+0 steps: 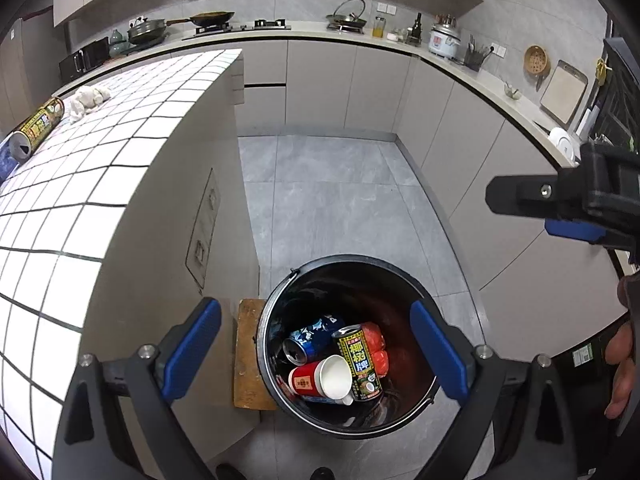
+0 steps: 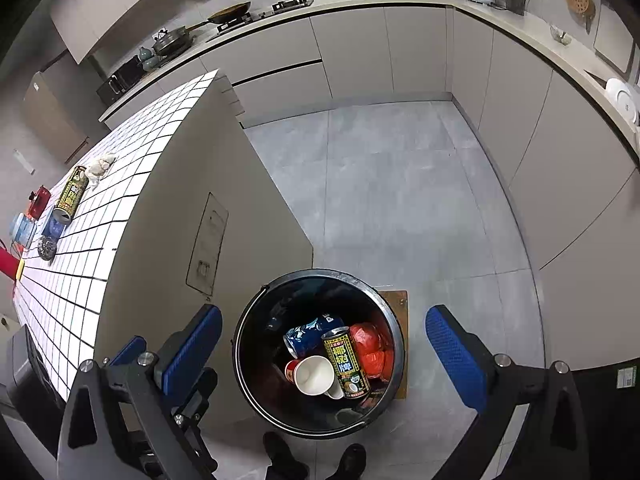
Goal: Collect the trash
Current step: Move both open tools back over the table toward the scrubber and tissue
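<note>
Black round bucket (image 1: 400, 280) with a thin wire handle stands on the grey tile floor (image 1: 328, 200) beside the end wall of the tiled island, partly on a small wooden board (image 1: 248, 356). Inside the bucket: a black-and-yellow can (image 1: 358, 360) with green print lying tilted on top, a blue can (image 1: 312, 338) behind it with its open mouth facing left, a red paper cup (image 1: 320, 378) on its side showing its white inside, and a crumpled red-orange wrapper (image 1: 378, 350) against the right wall. Same pile shows in the right wrist view, bucket (image 2: 256, 320) seen from above. More trash remains on the white tiled surface (image 2: 120, 200): a second black-and-yellow can (image 2: 71, 194) lying on its side, a crumpled white tissue (image 2: 102, 166) just beyond it, a blue item (image 2: 54, 226) touching the can's near end, too small to identify. Further left on the surface a small red object (image 2: 39, 200), a pale blue container (image 2: 22, 230) and a dark scrubby ball (image 2: 47, 247). Left gripper (image 1: 316, 354) hovers over the bucket, jaws wide apart, empty. Right gripper (image 2: 324, 356) also over the bucket, jaws wide apart, empty. A hand (image 1: 620, 372) shows at the right edge of the left view; dark shoes (image 2: 312, 458) on the floor just below the bucket.
</note>
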A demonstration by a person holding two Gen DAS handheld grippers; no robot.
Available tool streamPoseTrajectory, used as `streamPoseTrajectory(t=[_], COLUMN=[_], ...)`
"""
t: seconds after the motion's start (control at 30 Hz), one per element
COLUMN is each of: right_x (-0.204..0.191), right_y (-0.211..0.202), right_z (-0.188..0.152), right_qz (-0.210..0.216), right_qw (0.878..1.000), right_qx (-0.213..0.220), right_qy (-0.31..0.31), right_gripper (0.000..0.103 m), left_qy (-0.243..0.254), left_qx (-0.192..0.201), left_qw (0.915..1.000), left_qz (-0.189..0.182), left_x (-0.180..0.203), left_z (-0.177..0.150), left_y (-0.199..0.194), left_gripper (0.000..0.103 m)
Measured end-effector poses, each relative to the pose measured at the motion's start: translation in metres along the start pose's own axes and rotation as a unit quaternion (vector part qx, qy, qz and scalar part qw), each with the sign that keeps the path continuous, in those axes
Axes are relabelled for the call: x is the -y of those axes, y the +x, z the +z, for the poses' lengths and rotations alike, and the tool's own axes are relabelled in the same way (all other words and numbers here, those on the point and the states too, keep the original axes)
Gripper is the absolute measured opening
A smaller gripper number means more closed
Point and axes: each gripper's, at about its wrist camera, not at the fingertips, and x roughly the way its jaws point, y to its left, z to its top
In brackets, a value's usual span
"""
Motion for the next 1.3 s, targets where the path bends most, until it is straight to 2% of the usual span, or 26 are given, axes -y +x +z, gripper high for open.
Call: streamPoseTrajectory(t=[0.37, 0.63, 1.03, 1.3], right_x=[-0.019, -0.059, -0.162, -0.262], right_y=[-0.032, -0.049, -0.032, -0.001], right_z=[0.002, 0.013, 0.019, 0.024], right_qz=[0.008, 0.026, 0.052, 0.076], right_qw=[1.000, 0.998, 0.994, 0.988], right_qx=[0.023, 0.042, 0.038, 0.029], right_qy=[-0.008, -0.035, -0.093, -0.134], right_gripper=[0.103, 0.103, 0.103, 0.103], left_qy=[-0.007, -0.035, -0.086, -0.130], left_qx=[0.033, 0.063, 0.081, 0.085], left_qw=[0.9994, 0.9968, 0.9896, 0.9813], left_qz=[0.011, 0.033, 0.082, 0.114], left_x=[-0.016, -0.057, -0.160, -0.272], left_z=[0.015, 0.028, 0.027, 0.025], left_y=[-0.034, -0.065, -0.085, -0.096], left_gripper=[0.096, 0.096, 0.096, 0.096])
